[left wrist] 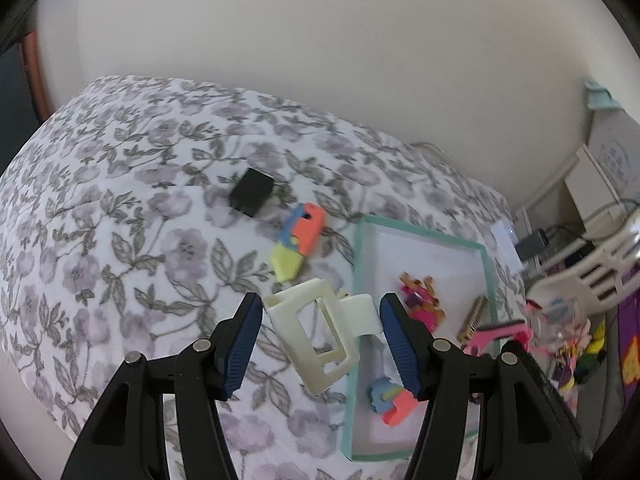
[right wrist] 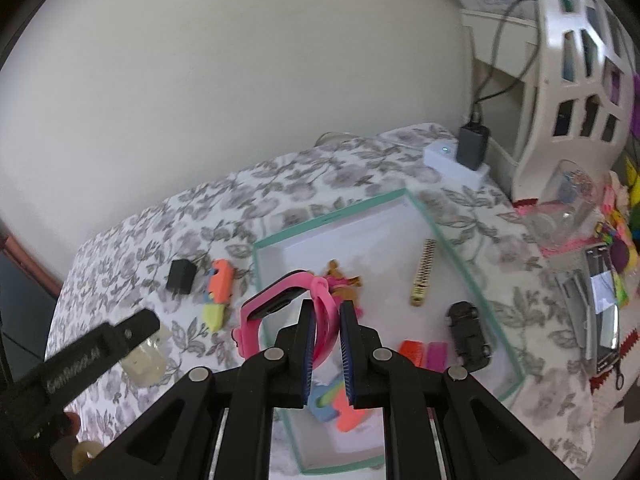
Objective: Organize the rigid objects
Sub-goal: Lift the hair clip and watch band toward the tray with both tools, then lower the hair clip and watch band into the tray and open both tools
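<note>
My left gripper is open, its fingers on either side of a cream hair claw clip that lies on the flowered bedsheet beside the teal-rimmed white tray. My right gripper is shut on the strap of a pink smartwatch and holds it over the tray. In the tray lie a gold comb, a black toy car, orange and pink small pieces, a pink-brown clip and a blue-orange toy.
On the sheet left of the tray lie a black cube and an orange-blue-yellow toy. A white power strip with charger, a white rack, a glass and a phone stand at the right.
</note>
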`<state>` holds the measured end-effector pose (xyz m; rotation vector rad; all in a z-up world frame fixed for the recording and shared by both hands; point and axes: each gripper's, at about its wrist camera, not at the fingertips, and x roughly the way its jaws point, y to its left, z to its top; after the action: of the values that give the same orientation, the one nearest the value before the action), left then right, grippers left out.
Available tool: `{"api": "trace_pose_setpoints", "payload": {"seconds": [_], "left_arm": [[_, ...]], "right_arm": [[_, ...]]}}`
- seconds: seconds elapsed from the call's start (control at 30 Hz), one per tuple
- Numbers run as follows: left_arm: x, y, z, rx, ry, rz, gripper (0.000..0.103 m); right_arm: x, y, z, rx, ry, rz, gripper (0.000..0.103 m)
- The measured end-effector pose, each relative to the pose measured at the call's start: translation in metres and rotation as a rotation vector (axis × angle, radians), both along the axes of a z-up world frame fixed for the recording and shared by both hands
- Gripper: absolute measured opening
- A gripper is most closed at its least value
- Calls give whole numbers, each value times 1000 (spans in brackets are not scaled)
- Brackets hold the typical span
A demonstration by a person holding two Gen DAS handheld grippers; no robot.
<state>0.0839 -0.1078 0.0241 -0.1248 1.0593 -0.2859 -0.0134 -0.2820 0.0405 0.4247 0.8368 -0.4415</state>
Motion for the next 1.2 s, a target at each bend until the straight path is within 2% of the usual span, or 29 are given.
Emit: {"api": "trace_pose_setpoints", "payload": {"seconds": [0.33, 0.6, 0.77, 1.2], "left_arm": [[-17, -34, -1, 26, 12, -111, 63], [-38, -80, -12, 60, 49, -260, 63], [-50, -102, -30, 81, 105, -328, 63], [-51, -116, -65, 163, 178, -351, 63]], "right_arm": [[-20, -45, -4, 29, 1, -126, 13], [-38, -79, -16, 52, 30, -236, 13], [-41, -90, -30, 78, 77, -254, 13], [-30, -83, -52, 81, 166, -214, 14]]}}
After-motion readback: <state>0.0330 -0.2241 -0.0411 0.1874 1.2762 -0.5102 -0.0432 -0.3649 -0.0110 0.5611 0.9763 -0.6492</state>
